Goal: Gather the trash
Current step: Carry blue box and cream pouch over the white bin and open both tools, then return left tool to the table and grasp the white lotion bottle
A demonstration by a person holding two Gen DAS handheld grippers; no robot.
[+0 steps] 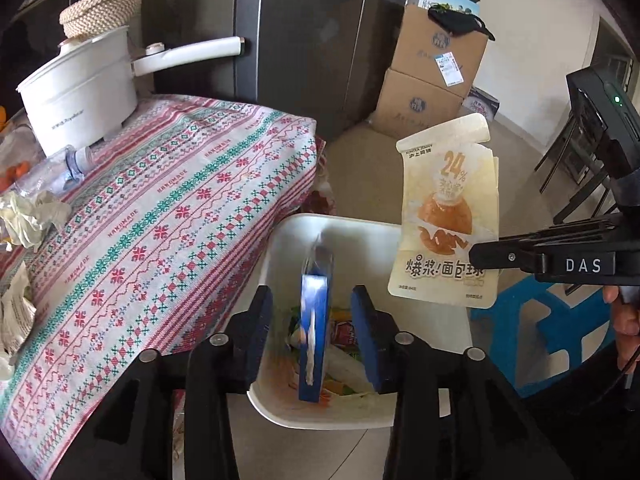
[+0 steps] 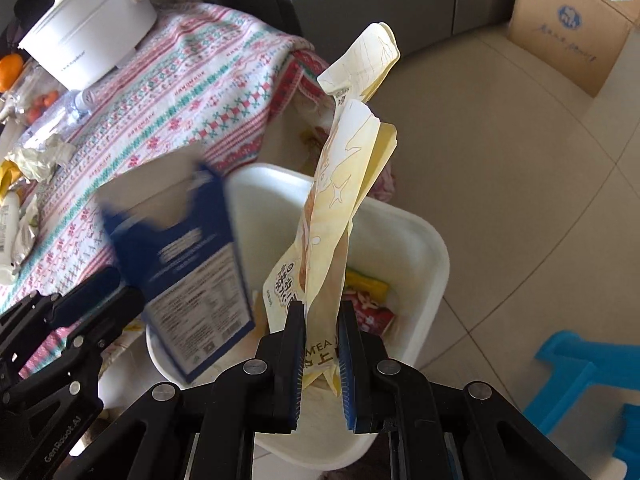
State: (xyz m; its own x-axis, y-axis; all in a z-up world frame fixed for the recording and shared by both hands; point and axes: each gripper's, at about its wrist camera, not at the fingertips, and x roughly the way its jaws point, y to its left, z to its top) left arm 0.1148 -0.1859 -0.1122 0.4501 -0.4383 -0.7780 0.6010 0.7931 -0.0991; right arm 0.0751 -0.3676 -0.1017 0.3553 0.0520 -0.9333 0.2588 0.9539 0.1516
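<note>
Patterned red, green and white cloth is covering the table on the left, and a white pot with a long handle is standing on it near the far edge. Just in front of the pot a clear plastic bottle is lying on its side, and crumpled tissue is sitting beside it. More wrappers are lying at the table's near left edge, too distorted to identify.

Moving right, a white bin is standing on the floor against the table's corner, with mixed wrappers lying inside. The left gripper is hanging over the bin with its jaws spread wide, and a blue carton is sitting edge-on in the gap, touching neither pad. From the right wrist view the blue carton is appearing blurred and tilted over the bin's rim.

Further right, the right gripper is clenching the lower end of a yellow bread bag, which is standing up twisted above the bin. In the left wrist view the same bag is hanging flat, pinched at its edge by the right gripper.

Behind, stacked cardboard boxes are standing by a dark fridge, and a blue stool is sitting on the tiled floor at the far right.
</note>
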